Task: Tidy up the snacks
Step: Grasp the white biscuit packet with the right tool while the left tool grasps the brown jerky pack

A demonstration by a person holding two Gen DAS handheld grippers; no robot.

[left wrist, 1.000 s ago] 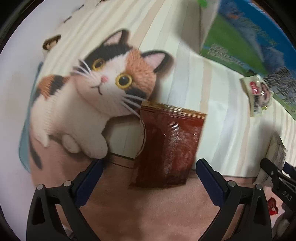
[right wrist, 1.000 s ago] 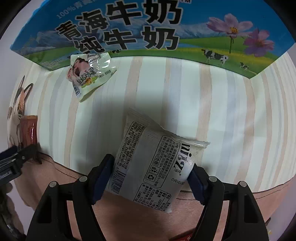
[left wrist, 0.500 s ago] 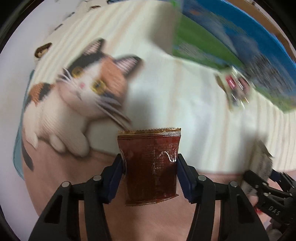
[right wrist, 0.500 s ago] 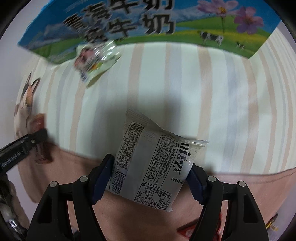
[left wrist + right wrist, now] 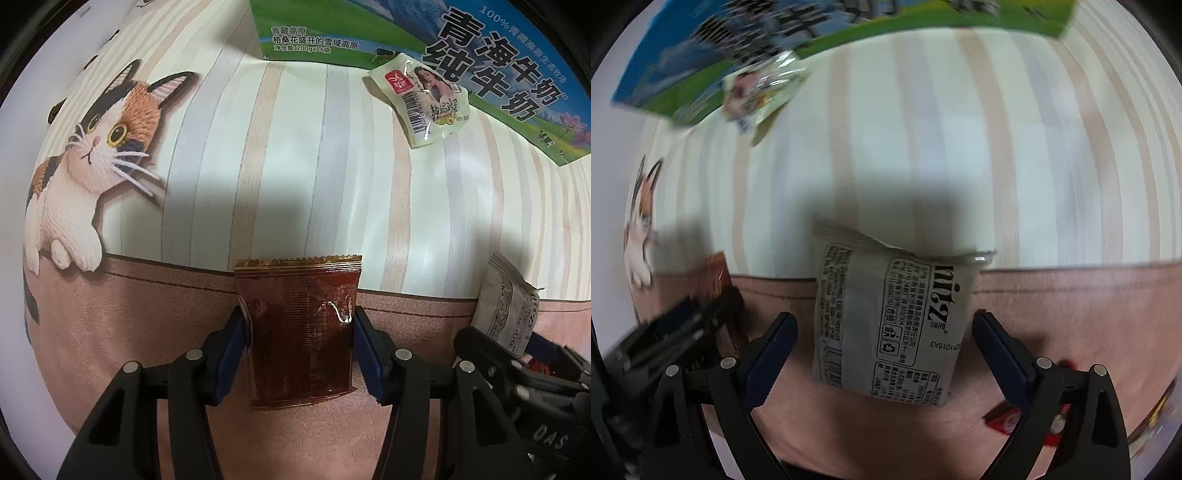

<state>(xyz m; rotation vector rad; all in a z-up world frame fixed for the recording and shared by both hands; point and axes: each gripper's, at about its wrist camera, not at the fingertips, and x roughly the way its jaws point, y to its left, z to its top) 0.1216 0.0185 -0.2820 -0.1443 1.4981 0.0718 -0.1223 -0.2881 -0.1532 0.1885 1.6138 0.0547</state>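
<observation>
Left wrist view: left tongs (image 5: 299, 328) pinch the brown packet (image 5: 299, 332); right tongs (image 5: 882, 328), jaws just spread, straddle the grey packet (image 5: 886, 325). Next, probably carry both toward the milk box (image 5: 461, 48).

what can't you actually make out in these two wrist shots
- Left wrist view: the grey packet is cut off below by the right gripper.
- Right wrist view: the milk carton print is blurred.
- Right wrist view: the red wrapper is half hidden by a finger.
- Left wrist view: the brown packet print is too small.

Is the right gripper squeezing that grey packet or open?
Open. The right gripper has just been opening; a gap shows between each blue pad and the grey packet.
</observation>
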